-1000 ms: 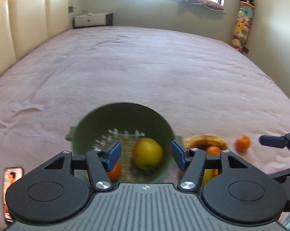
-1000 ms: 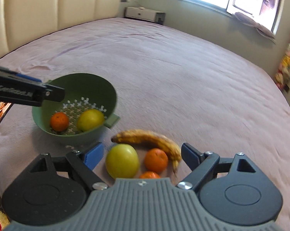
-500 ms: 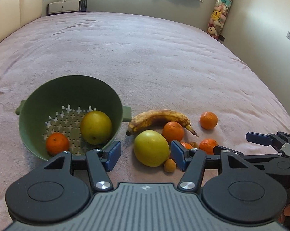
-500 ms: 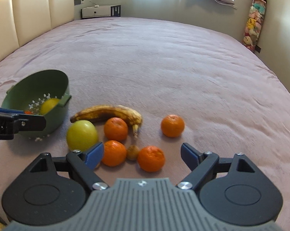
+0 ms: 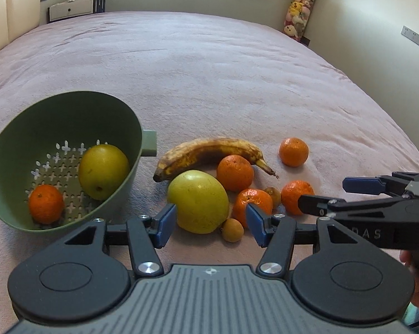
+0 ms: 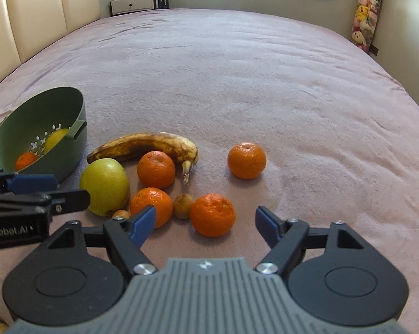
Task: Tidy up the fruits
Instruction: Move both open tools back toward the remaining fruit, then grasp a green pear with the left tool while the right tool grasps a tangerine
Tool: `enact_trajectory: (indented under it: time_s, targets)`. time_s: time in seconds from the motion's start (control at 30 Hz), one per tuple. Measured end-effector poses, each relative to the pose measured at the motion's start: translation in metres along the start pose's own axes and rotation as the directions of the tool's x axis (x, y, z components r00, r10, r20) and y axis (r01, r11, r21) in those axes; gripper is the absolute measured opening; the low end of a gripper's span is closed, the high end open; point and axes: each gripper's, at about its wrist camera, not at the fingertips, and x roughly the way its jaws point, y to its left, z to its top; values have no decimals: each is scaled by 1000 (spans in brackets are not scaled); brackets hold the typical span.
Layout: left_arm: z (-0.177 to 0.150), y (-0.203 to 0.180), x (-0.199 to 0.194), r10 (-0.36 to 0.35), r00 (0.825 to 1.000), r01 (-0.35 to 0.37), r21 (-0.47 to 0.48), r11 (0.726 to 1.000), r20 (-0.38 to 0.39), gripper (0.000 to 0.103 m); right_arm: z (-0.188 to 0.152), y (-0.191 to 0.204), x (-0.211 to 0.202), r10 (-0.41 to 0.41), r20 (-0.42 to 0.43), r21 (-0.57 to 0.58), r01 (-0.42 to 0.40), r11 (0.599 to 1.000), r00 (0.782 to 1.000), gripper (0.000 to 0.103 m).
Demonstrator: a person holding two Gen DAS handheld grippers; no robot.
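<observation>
On the mauve bedspread [image 5: 209,64] — cream headboard [image 6: 42,8] behind — both tongs [image 5: 209,220] [image 6: 205,221] spread, closing, empty.

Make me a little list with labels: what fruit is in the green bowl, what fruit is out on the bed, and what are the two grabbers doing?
bowl: green colander, tipped toward the camera
inside bowl: one yellow-green apple, one tangerine
on bed: banana, big yellow-green apple, four tangerines, two small brown fruits
farthest apart: lone tangerine
left gripper: open, just been closing, big apple between its fingers, not pressed
right gripper: open, just been closing, near tangerine between its fingers, not gripped
</observation>
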Motion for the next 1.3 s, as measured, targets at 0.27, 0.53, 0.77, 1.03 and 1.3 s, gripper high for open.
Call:
enact_trajectory:
  time_s: [0.27,0.53,0.77,1.03,1.3]
  targets:
    - [-2,-1,22,51,999,-51,-24,998,-18,68,1,-4,20,24,-48,40,-22,999,999,62]
    - [7,15,36,71,997,-74,-231,970,-23,74,5,-9,38,14,-78,81,-8,997,997,58]
    - [10,17,50,72,996,-87,-296,951,-60,77,4,-15,49,37,-101,133,-24,991,994,56]
    - [12,21,61,50,994,-81,-326,942,-102,80,2,-21,61,51,-131,178,-27,984,990,52]
    - [12,23,68,39,989,-83,-327,941,-140,76,2,-20,66,65,-132,179,-41,983,989,46]
